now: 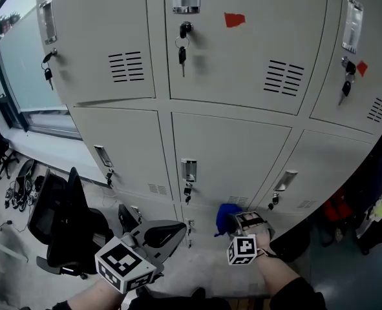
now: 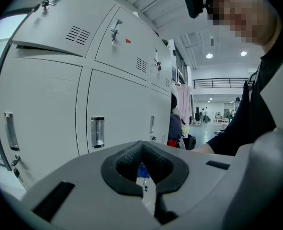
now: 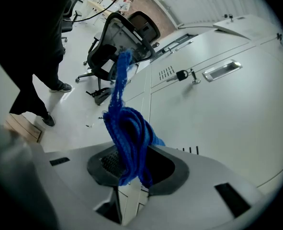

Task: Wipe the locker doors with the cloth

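In the head view, the grey locker doors [image 1: 229, 154] fill the upper and middle frame. Low at bottom centre, the right gripper [image 1: 247, 223] holds the blue cloth [image 1: 226, 217] up by the lowest row of doors. I can't tell from here whether the cloth touches the metal. The left gripper [image 1: 168, 232] sits at lower left, near an office chair [image 1: 68, 218] and apart from the cloth.

In the left gripper view, the claw [image 2: 142, 166] is drawn together with nothing between its pads. Only a speck of blue shows through the slit, far off. The locker doors [image 2: 50, 109] rise on the left of the frame, and a recessed handle [image 2: 97, 132] is just above the jaws.

In the right gripper view, the claw [image 3: 131, 176] is clamped on the cloth [image 3: 128, 133]. The cloth is bunched into a thick rope, with one tail poking up towards the frame's upper left. A locker door [image 3: 218, 123] lies close on the right.

To my eye, the wiping of a bottom door is only about to start. The next move needs the bunched cloth pressed flat on that door and swept across it, keeping clear of the dangling key [image 3: 182, 74].
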A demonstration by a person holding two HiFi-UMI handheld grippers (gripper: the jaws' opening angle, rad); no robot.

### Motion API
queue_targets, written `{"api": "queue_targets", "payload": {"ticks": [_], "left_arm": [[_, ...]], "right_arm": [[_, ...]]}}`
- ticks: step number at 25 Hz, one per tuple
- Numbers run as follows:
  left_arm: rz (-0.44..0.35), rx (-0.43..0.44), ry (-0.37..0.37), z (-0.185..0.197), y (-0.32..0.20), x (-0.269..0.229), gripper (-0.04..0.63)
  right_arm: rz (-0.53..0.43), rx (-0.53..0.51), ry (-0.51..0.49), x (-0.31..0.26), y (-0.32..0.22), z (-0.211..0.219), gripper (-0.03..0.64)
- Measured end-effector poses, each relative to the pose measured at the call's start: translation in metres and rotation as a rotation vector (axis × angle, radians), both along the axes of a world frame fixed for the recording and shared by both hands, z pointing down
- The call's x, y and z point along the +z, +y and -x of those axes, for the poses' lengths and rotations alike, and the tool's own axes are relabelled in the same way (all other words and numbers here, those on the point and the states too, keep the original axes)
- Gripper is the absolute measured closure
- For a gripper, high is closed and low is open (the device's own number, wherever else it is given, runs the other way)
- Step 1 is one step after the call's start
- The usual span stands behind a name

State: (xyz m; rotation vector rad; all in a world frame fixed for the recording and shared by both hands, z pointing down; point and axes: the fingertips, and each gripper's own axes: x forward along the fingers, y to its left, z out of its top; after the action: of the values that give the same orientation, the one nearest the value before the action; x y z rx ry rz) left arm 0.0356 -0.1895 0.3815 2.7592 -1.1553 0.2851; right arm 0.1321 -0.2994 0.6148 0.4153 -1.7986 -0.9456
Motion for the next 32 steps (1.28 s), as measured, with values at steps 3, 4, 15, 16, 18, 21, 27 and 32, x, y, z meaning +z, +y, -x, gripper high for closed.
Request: {"api": "queue_targets", "payload": {"ticks": [3,4,15,16,18,21,27,32], "left_arm": [[-0.012,0.004,0.017,-0.005,0.0,-0.005,0.589],[-0.016,0.009,0.024,-0.009,0.001,-0.007,0.589],[-0.072,0.111,0.052,-0.054,0.002,-0.032,0.589],[-0.074,0.118,0.052,-0.057,0.002,-0.033,0.589],[-0.077,0.126,0.051,-0.062,0.001,-0.034,0.589],[-0.079,0.13,0.051,-0.065,0.001,-0.036,0.589],[-0.07,0.12,0.042,-0.063,0.002,-0.035,0.589],[-0.056,0.115,0.027,-0.062,0.002,-0.032,0.589]], "right_arm": [[-0.051,-0.032,-0.038,-0.04,0.011,0.005,0.514],[-0.075,-0.04,-0.056,-0.058,0.014,0.006,0.515],[-0.457,-0.054,-0.243,-0.303,0.02,-0.025,0.515],[-0.49,-0.052,-0.247,-0.32,0.018,-0.029,0.515],[-0.544,-0.042,-0.25,-0.347,0.012,-0.037,0.515],[-0.579,-0.024,-0.244,-0.369,0.001,-0.047,0.515],[-0.53,-0.019,-0.233,-0.34,-0.009,-0.05,0.515],[-0.435,-0.003,-0.23,-0.285,-0.012,-0.052,0.515]]}}
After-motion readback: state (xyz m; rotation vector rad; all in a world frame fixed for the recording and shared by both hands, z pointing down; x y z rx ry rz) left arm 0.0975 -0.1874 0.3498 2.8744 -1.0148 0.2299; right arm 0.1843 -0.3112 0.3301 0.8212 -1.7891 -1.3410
